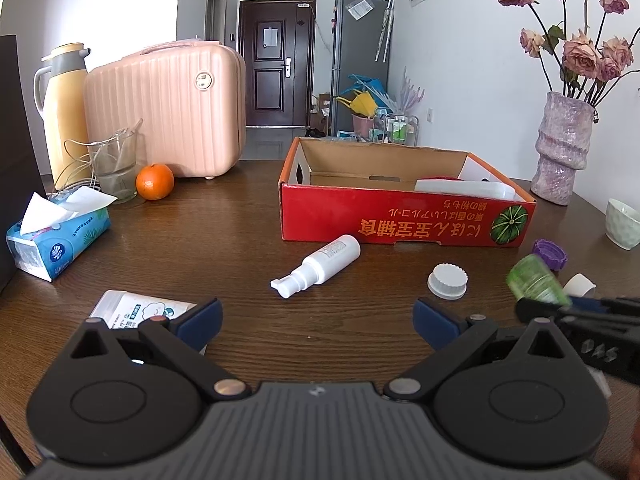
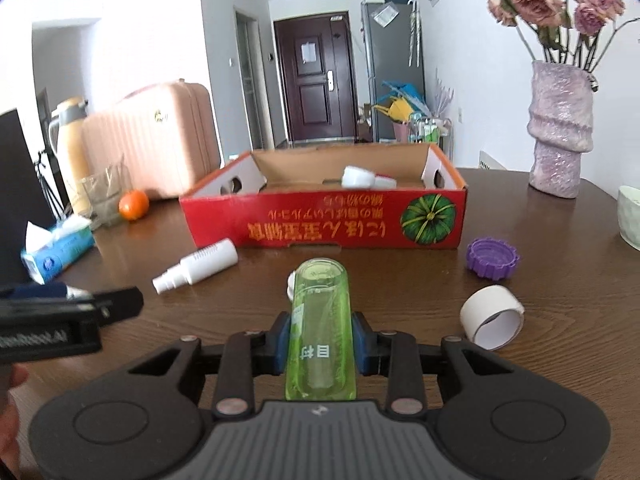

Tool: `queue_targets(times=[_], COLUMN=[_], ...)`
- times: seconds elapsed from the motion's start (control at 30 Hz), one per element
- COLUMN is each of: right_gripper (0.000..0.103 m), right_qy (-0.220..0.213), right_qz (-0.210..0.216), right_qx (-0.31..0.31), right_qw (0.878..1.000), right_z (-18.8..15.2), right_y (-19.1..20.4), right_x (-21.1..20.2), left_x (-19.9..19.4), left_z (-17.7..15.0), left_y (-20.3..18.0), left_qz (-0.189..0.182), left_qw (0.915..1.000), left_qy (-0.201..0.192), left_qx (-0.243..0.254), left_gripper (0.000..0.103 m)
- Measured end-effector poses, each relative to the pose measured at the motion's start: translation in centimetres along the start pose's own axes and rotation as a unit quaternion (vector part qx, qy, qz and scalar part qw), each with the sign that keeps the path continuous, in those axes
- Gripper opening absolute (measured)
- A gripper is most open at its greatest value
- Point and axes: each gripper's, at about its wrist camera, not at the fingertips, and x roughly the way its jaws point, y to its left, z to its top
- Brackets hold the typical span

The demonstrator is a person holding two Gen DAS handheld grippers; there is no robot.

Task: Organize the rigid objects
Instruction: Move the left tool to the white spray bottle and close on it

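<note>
right claw (image 2: 320, 344): closed on green bottle (image 2: 320, 320), held above bench (image 2: 400, 280), in front of red box (image 2: 324, 220) | left claw (image 1: 316, 316): open, nothing between | white spray bottle (image 1: 318, 266): lying on bench near box

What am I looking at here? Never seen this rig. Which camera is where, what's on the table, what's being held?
No robot arm: a person holds a two-finger gripper in each hand, with a fisheye camera on each looking along the fingers.

Left-wrist view: the left gripper is open and empty. Right-wrist view: the right gripper is clamped on a green bottle.

On the brown table: a red cardboard box with some white items already inside, a white spray bottle, a white cap, a purple cap, a tape roll, a tissue pack, an orange and a vase.
</note>
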Motion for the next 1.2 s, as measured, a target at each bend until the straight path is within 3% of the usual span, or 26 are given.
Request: queue_targets(times=[0.37, 0.5, 0.97, 1.2], right_gripper=[0.03, 0.03, 0.03, 0.03], right_qy=[-0.015, -0.019, -0.026, -0.021], right_qz=[0.006, -0.001, -0.027, -0.035], right_qx=[0.016, 0.025, 0.051, 0.055], right_qw=[1.0, 1.0, 0.998, 0.998], right_z=[0.3, 0.4, 0.9, 0.8], right_y=[-1.0, -1.7, -4.4, -4.7], right_x=[-1.1, -1.2, -0.6, 0.0], left_x=[1.7, 3.7, 10.9, 13.2], left_z=[1.0, 2.3, 3.9, 4.0], left_y=[-0.9, -0.9, -1.5, -1.1], left_qz=[0.009, -0.001, 0.034, 0.033], left_qw=[0.9997, 0.9995, 0.9975, 0.996], left_qy=[0.011, 0.026, 0.061, 0.083], left_qx=[0.02, 0.015, 0.013, 0.007], left_gripper=[0.103, 0.103, 0.103, 0.099])
